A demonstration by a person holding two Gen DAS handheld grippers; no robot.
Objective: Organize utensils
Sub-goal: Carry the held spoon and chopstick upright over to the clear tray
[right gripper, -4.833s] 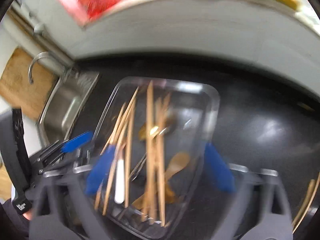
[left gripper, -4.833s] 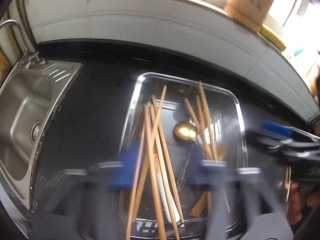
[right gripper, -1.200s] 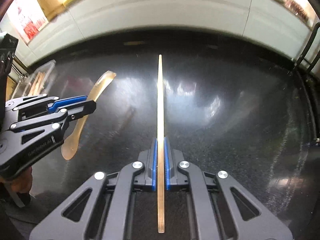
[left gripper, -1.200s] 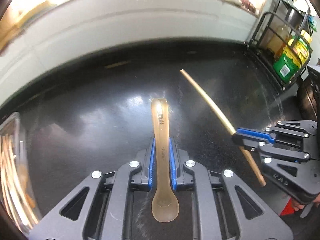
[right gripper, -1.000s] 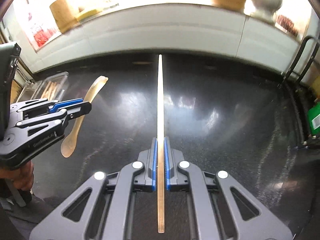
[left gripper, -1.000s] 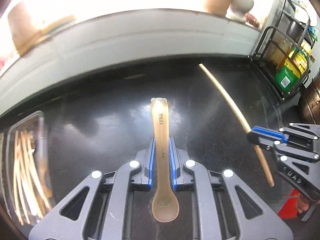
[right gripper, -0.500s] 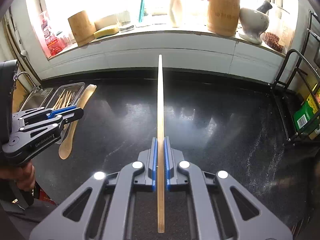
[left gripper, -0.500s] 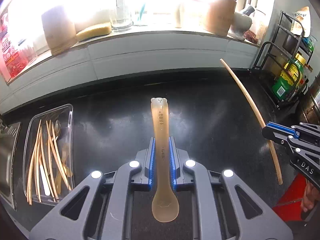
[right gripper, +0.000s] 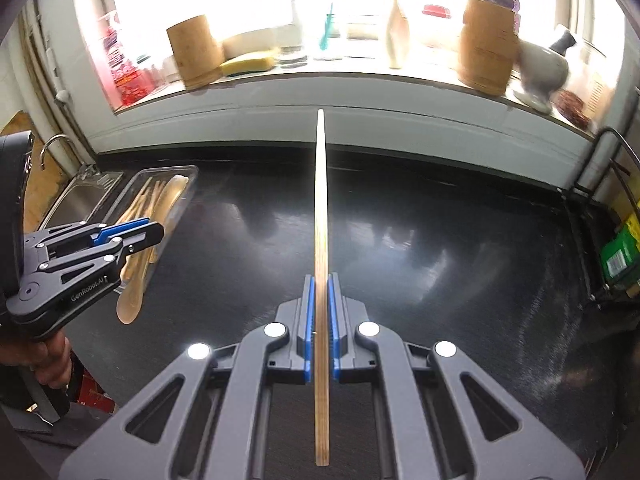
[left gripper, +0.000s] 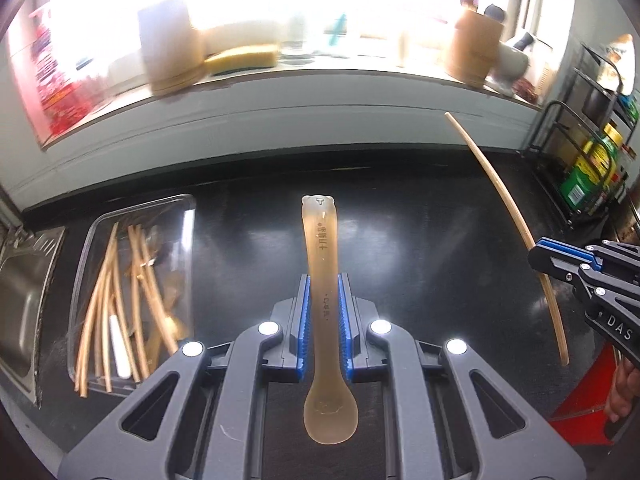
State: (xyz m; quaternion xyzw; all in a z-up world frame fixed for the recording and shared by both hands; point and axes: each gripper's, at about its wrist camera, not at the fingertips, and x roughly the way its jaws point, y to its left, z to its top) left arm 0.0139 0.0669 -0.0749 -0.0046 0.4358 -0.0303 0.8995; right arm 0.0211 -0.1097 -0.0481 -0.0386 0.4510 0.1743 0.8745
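My left gripper (left gripper: pixel 323 280) is shut on a translucent amber spoon (left gripper: pixel 322 248), bowl end toward the camera, held above the black counter (left gripper: pixel 400 240). My right gripper (right gripper: pixel 320 280) is shut on a single wooden chopstick (right gripper: pixel 320 200) that points forward. Each gripper shows in the other view: the right one (left gripper: pixel 560 254) with its chopstick (left gripper: pixel 504 204), the left one (right gripper: pixel 152 232) with the spoon (right gripper: pixel 130 300). A clear tray (left gripper: pixel 90 240) holding several chopsticks and utensils lies at the left; it also shows in the right wrist view (right gripper: pixel 188 170).
A steel sink (left gripper: pixel 20 280) lies left of the tray. Two wooden holders (right gripper: pixel 196 56) (right gripper: pixel 486 44), a sponge, bottles and a mortar stand on the windowsill. A wire rack with bottles (left gripper: pixel 592 168) stands at the right end.
Both grippers have lifted and pulled back from the counter, so the windowsill and tray come further into view. Each keeps hold of its utensil.
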